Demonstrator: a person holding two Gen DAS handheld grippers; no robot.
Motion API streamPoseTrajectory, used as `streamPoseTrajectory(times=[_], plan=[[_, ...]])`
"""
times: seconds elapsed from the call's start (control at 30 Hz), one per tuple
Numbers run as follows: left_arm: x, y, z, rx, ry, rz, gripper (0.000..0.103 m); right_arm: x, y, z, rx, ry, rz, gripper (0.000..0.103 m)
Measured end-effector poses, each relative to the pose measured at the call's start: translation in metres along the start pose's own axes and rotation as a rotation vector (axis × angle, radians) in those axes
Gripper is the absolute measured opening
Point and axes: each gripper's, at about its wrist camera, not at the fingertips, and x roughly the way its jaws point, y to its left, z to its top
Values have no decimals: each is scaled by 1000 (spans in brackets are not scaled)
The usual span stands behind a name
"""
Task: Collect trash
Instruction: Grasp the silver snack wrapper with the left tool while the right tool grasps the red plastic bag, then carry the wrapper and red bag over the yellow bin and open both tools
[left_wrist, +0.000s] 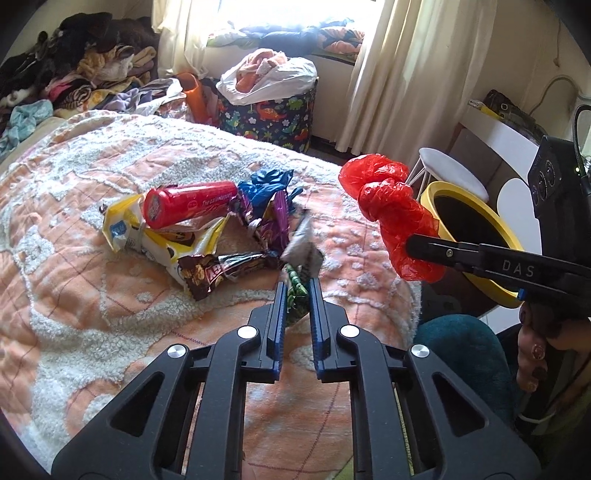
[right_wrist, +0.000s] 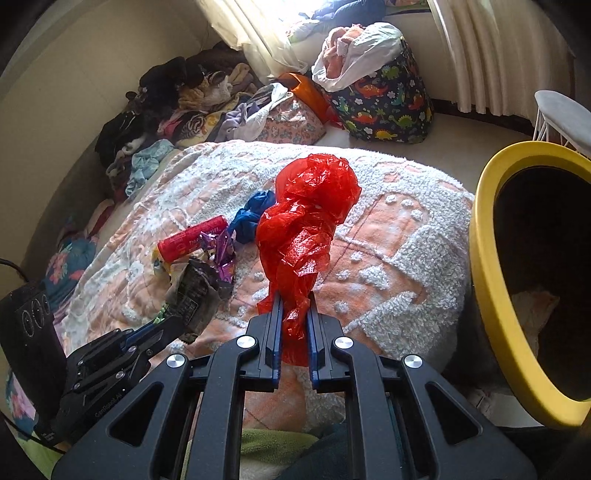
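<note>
A pile of trash lies on the bed: a red tube (left_wrist: 186, 206), a yellow and white wrapper (left_wrist: 162, 236), a brown wrapper (left_wrist: 221, 273), a purple wrapper (left_wrist: 273, 218) and a blue plastic bag (left_wrist: 266, 184). My left gripper (left_wrist: 298, 291) is shut on a grey and green wrapper (left_wrist: 301, 254), also seen in the right wrist view (right_wrist: 195, 295). My right gripper (right_wrist: 293, 306) is shut on a crumpled red plastic bag (right_wrist: 306, 221), held above the bed left of the yellow-rimmed bin (right_wrist: 491, 258). The red bag also shows in the left wrist view (left_wrist: 395, 210).
The bed has an orange and white fuzzy blanket (left_wrist: 92, 295). Clothes (left_wrist: 74, 74) are heaped at its far side. A dinosaur-print basket (left_wrist: 273, 110) stands by the curtains. A white stool (left_wrist: 454, 173) stands behind the bin (left_wrist: 476, 229).
</note>
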Motion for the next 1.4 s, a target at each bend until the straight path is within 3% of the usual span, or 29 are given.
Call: streamPoseTrajectory(times=[0.57,1.4], plan=[[-17,-26,24,-9,-67,-75,4,-48,-20,15,2,-107,1,11],[-18,-84,48,52,-114,-160,4,-101,-71,31,78,-251,-89,11]])
